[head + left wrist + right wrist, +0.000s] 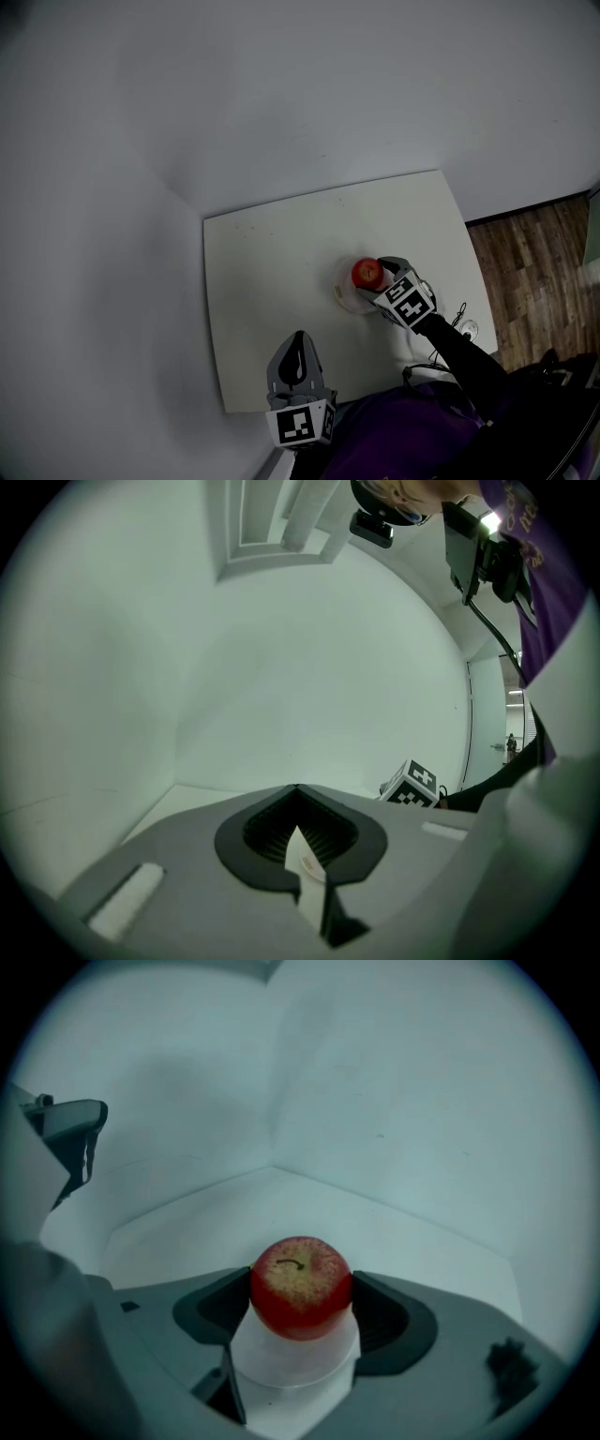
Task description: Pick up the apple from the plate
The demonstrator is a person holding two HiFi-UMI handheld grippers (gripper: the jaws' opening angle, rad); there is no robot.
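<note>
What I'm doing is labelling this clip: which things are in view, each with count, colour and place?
apple: one, red, over the plate, between the right tool's jaws
plate: one, white, on the table right of centre
table: one, white, set into the corner of the walls
walls: two, pale grey, behind and left of the table
floor: brown wood, right of the table
right tool: one, grey with a black-and-white marker cube, jaws against both sides of the apple
left tool: one, grey, at the table's near edge, jaws together, holding nothing
person: black sleeve behind the right tool, purple top at the bottom edge
</note>
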